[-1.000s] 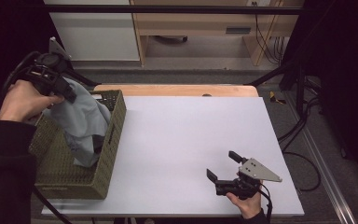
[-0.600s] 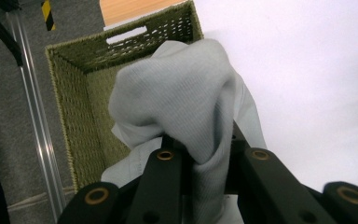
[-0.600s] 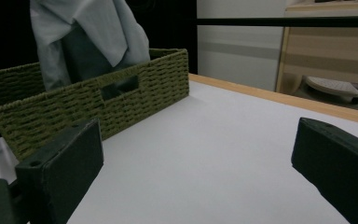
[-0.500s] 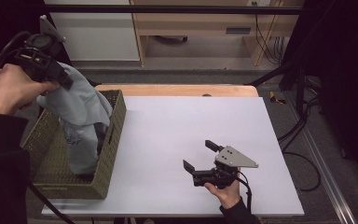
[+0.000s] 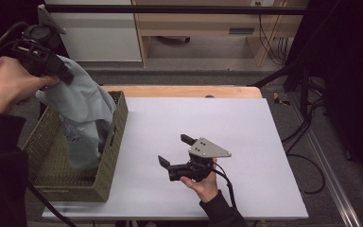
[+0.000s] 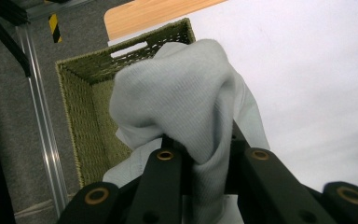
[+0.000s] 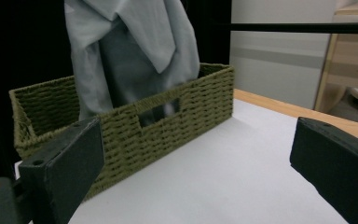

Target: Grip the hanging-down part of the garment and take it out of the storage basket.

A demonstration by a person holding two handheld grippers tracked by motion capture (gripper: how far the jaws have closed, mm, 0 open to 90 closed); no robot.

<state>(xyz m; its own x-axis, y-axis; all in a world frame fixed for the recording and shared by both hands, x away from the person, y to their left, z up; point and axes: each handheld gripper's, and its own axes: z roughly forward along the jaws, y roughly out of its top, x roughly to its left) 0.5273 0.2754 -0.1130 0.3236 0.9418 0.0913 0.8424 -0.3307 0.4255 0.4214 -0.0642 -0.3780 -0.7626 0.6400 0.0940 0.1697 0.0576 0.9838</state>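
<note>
Black jaws of the right gripper (image 5: 176,153) stand spread wide and empty, low over the white counter (image 5: 246,142) near its front edge, aimed toward the basket (image 5: 111,151). The right hand (image 5: 203,184) holds it from below. In the right gripper view the jaws frame the basket's side wall and handle slot, with bare counter between.

Farther left, the olive woven basket sits at the counter's left front corner, its outer wall at or over the left edge. A pale grey cloth (image 5: 82,111) hangs out of it: the upper end is raised above the rim, the lower end is down inside the basket.

Highest and farthest, the left gripper (image 5: 52,66) pinches the top fold of the cloth; the left gripper view shows fabric bunched between both jaws. The left hand (image 5: 9,85) carries it above the basket's far left corner.

Judgement: the step in hand appears to be lifting the cloth out of the basket. The next move calls for more height, until the tail is above the rim, then a carry rightward over the counter. The right gripper seems placed to take a lower edge.

Room: the counter right of the basket is open. The tail may drag on the rim and shift the basket.
</note>
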